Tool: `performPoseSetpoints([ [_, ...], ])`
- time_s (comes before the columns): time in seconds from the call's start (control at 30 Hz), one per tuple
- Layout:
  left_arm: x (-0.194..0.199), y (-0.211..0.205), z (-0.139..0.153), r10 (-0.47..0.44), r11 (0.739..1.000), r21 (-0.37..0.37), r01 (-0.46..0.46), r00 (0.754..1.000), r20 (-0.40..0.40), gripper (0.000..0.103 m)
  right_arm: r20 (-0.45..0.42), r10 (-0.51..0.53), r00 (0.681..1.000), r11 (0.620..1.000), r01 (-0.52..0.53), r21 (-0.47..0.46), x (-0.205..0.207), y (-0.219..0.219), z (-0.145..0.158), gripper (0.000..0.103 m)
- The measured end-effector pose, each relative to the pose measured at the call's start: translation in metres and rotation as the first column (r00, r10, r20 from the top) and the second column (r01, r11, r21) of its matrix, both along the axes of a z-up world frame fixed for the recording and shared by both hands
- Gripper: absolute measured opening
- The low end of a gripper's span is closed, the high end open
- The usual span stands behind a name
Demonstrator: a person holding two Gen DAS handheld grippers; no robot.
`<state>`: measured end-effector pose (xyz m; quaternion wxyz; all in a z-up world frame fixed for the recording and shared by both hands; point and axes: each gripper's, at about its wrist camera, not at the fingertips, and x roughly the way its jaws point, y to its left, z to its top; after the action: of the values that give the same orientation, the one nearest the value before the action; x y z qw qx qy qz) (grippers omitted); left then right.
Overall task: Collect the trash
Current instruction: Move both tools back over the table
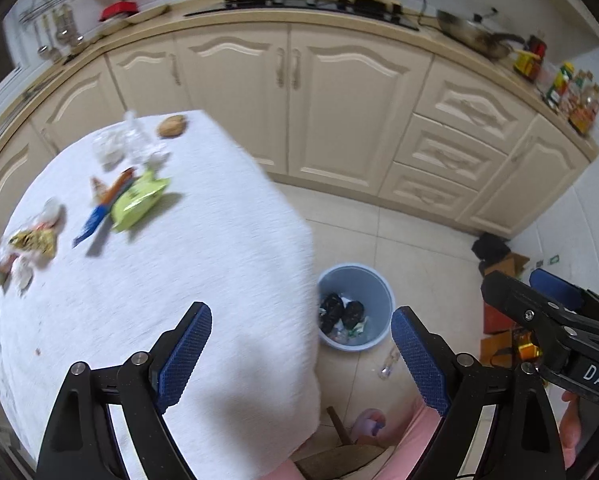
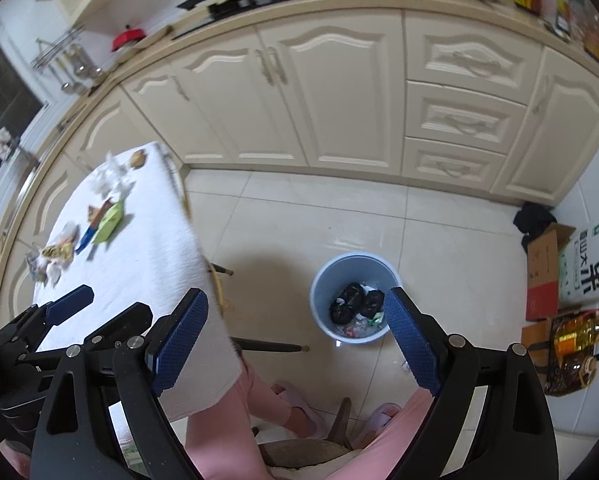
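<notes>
The cream kitchen cabinets (image 2: 339, 92) with raised arched door panels span the background. In front stands the table (image 1: 203, 264), draped in a white, finely textured cloth. On its far-left part lies the trash: a lime-green snack bag (image 1: 137, 202), a long blue-and-orange wrapper (image 1: 101, 212) just beside it, a crumpled yellow wrapper (image 1: 33, 240) near the edge, clear crinkled plastic (image 1: 127, 144), and a round brown piece (image 1: 172, 125) at the far edge.

On the tiled floor (image 2: 299, 220) beside the table sits a round light-blue plastic bin (image 2: 355, 298) holding two knotted black bags (image 2: 357, 304) over mixed scraps. An open cardboard box (image 2: 545, 264) and a white sack with large dark characters (image 2: 589, 268) stand by the wall, with an amber oil bottle (image 2: 575, 344) nearby.

The left claw (image 1: 301, 354) is spread wide and empty above the table's edge, blue ribbed pads showing. The right claw (image 2: 295, 344) is likewise spread, empty, above the floor near the bin; its body reads "DAS" in the left view.
</notes>
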<state>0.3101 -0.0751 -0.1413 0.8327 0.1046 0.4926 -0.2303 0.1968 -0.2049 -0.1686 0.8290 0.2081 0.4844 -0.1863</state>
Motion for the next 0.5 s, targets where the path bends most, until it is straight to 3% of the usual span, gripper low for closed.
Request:
performPoseSetpoints([
  [0.3, -0.012, 0.102, 0.026, 0.149, 0.988, -0.045, -0.148, 0.989, 0.019, 0.089, 0.017, 0.133, 0.991, 0.991, -0.133, -0.020, 0.033, 0.066, 0.010, 0.091],
  [0.5, -0.021, 0.168, 0.036, 0.275, 0.960, -0.052, -0.273, 0.961, 0.027, 0.089, 0.011, 0.263, 0.965, 0.964, -0.263, -0.029, 0.069, 0.122, 0.006, 0.095],
])
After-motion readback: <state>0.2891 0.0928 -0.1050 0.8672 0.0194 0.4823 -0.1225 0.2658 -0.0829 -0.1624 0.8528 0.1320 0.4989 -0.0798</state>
